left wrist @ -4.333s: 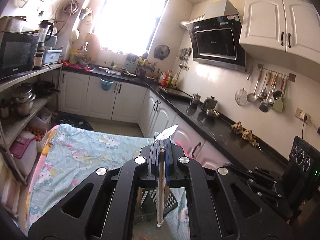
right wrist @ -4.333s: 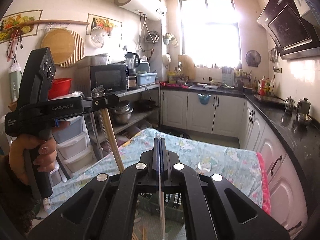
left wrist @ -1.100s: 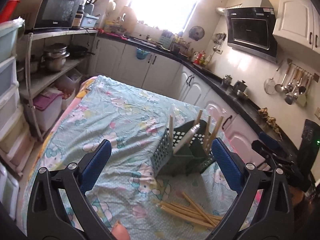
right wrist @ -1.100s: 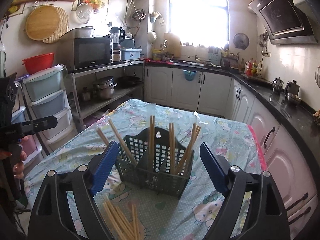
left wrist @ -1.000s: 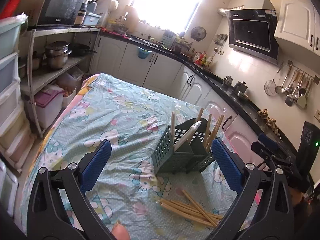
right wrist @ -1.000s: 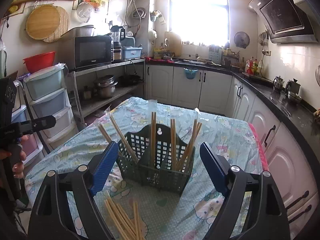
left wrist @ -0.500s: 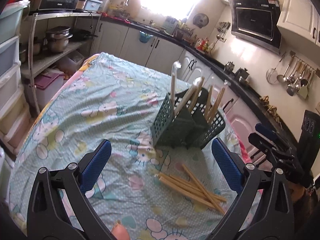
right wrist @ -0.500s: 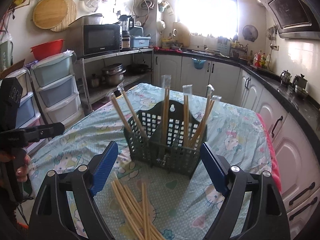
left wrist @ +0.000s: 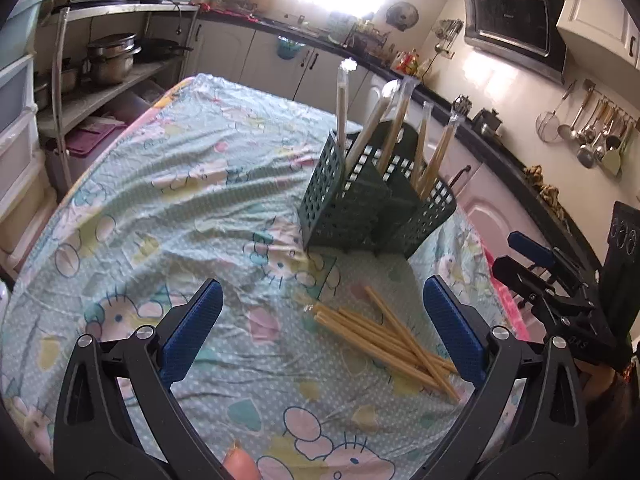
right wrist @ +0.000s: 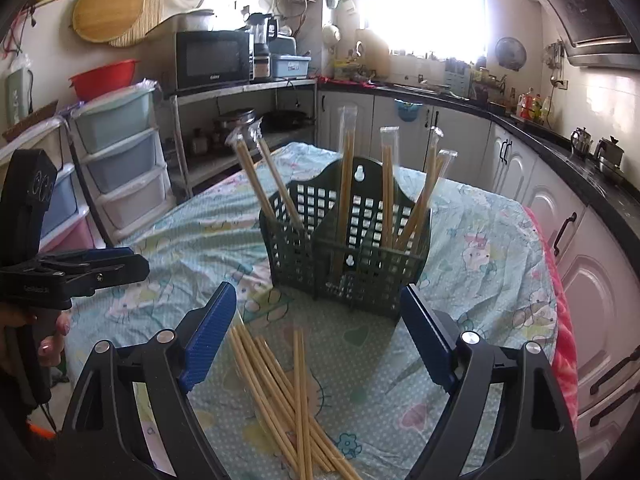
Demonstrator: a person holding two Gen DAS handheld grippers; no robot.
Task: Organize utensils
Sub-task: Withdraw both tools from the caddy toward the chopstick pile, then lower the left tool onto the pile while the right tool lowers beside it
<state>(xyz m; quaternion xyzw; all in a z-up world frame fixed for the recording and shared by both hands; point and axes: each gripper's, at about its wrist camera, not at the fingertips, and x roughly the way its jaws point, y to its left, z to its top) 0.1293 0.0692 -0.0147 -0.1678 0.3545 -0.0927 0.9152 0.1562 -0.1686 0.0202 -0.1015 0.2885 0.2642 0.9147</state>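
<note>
A dark green slotted utensil basket [left wrist: 360, 208] [right wrist: 352, 256] stands on the table with several wrapped chopstick pairs [left wrist: 342, 108] [right wrist: 347, 160] upright in it. A loose pile of wrapped chopsticks [left wrist: 384, 336] [right wrist: 288, 396] lies on the cloth in front of the basket. My left gripper [left wrist: 320, 332] is open and empty above the pile's left side; it also shows in the right wrist view [right wrist: 80, 268]. My right gripper [right wrist: 316, 340] is open and empty, above the pile, near the basket; it also shows in the left wrist view [left wrist: 536, 260].
The table carries a pale blue cartoon-print cloth [left wrist: 180, 184] [right wrist: 492, 240]. A shelf rack with pots [left wrist: 108, 60] and plastic drawers [right wrist: 120, 160] stand left. Black counters with white cabinets [right wrist: 580, 220] run along the right.
Both grippers held chopsticks 4.3 s ago and are now open and empty. Over the last second both have come lower and closer to the pile and basket.
</note>
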